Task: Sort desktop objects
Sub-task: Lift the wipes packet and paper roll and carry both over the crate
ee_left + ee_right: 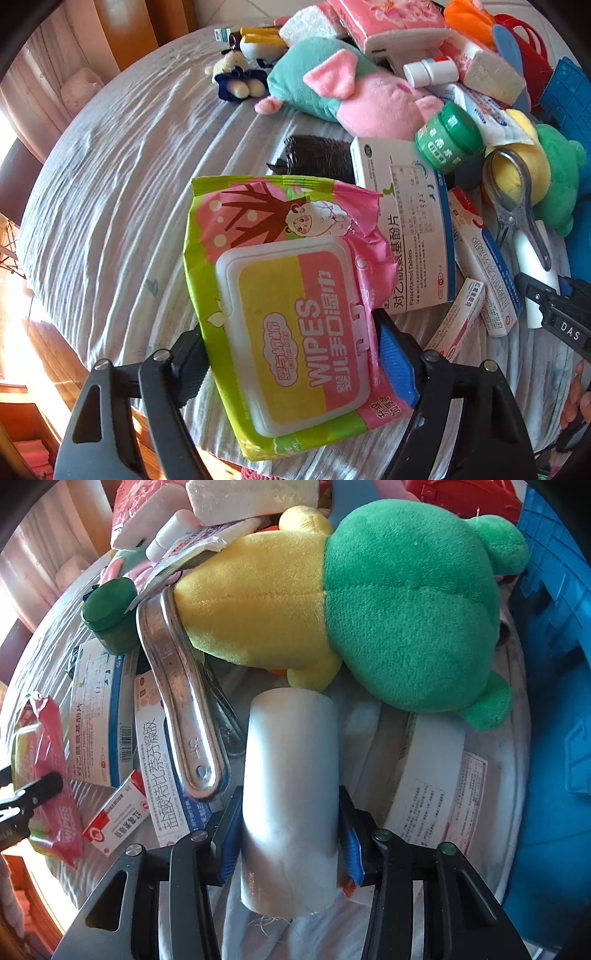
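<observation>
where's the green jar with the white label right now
In the left wrist view the green jar sits upper right, tipped on the paracetamol box, between the pink pig plush and the metal clip.

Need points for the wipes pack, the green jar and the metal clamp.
wipes pack (299, 332): left wrist view, on the plastic flip lid.
green jar (448, 138): left wrist view, on its labelled side below the cap.
metal clamp (184, 716): right wrist view, on the flat handle beside the yellow plush.

A wrinkled pale cloth (122, 192) covers the table, with wooden furniture (122, 33) behind.
</observation>
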Tool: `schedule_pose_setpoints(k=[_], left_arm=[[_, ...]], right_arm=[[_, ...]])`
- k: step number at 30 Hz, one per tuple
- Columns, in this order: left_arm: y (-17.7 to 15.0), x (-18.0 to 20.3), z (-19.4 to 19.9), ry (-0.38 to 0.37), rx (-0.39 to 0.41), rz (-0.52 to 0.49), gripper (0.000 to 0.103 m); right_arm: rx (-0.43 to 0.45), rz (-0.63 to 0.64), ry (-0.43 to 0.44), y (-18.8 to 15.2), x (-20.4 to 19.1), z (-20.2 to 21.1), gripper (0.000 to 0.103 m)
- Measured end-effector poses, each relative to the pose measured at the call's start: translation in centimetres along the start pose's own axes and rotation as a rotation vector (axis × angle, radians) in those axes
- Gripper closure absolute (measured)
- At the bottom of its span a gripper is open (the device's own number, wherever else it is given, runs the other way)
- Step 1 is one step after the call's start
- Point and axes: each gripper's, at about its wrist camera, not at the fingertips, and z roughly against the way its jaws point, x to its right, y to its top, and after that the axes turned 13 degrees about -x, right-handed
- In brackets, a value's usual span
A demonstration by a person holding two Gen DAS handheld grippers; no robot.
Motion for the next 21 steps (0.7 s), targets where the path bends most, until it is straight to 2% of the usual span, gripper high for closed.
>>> schedule_pose_setpoints(k=[4, 5, 6, 7, 8, 9, 11, 14, 16, 17, 18, 20, 21], left_arm=[[0.6, -0.1, 2.6, 0.010, 0.068, -0.018, 0.034], [1.1, -1.5, 3.5, 0.009, 0.084, -0.028, 0.036], [1.1, -1.6, 4.6, 0.007, 0.100, -0.035, 0.053], [1.7, -1.7, 5.5, 0.016, 0.129, -0.033, 0.063], [1.8, -1.8, 6.4, 0.005, 0.150, -0.034, 0.080], [2.2, -1.7, 7.2, 0.011, 0.166, -0.034, 0.085], [3.3, -3.2, 7.8, -0.003, 0.183, -0.045, 0.085], [4.0, -3.7, 5.5, -0.027, 0.170, -0.068, 0.084], [4.2, -3.6, 3.7, -0.040, 0.113, -0.083, 0.068], [4.0, -3.5, 2.8, -0.033, 0.076, -0.089, 0.049], [4.1, -3.5, 2.2, -0.033, 0.056, -0.099, 0.041], [3.7, -3.5, 1.5, -0.041, 0.054, -0.119, 0.040], [3.6, -3.5, 1.2, -0.037, 0.043, -0.129, 0.034]], right_arm=[[0.053, -0.019, -0.017, -0.5, 0.4, 2.7, 0.058], [0.070, -0.027, -0.015, -0.6, 0.6, 3.5, 0.058], [0.087, -0.033, -0.017, -0.6, 0.7, 4.3, 0.058], [0.106, -0.039, -0.020, -0.7, 0.7, 5.1, 0.058], [0.125, -0.045, -0.021, -0.7, 0.8, 6.0, 0.058], [0.144, -0.050, -0.021, -0.7, 0.8, 6.7, 0.058], [0.179, -0.056, -0.023, -0.8, 0.7, 8.3, 0.058], [0.207, -0.064, -0.020, -1.9, 1.2, 9.5, 0.058], [0.214, -0.065, -0.012, -1.9, 0.6, 9.9, 0.058], [0.214, -0.064, -0.007, -1.9, 0.6, 9.8, 0.058], [0.211, -0.063, -0.003, -1.4, 0.7, 9.9, 0.058], [0.204, -0.064, 0.007, -2.2, 1.0, 8.2, 0.058], [0.199, -0.066, 0.009, -2.4, 0.9, 7.7, 0.058]])
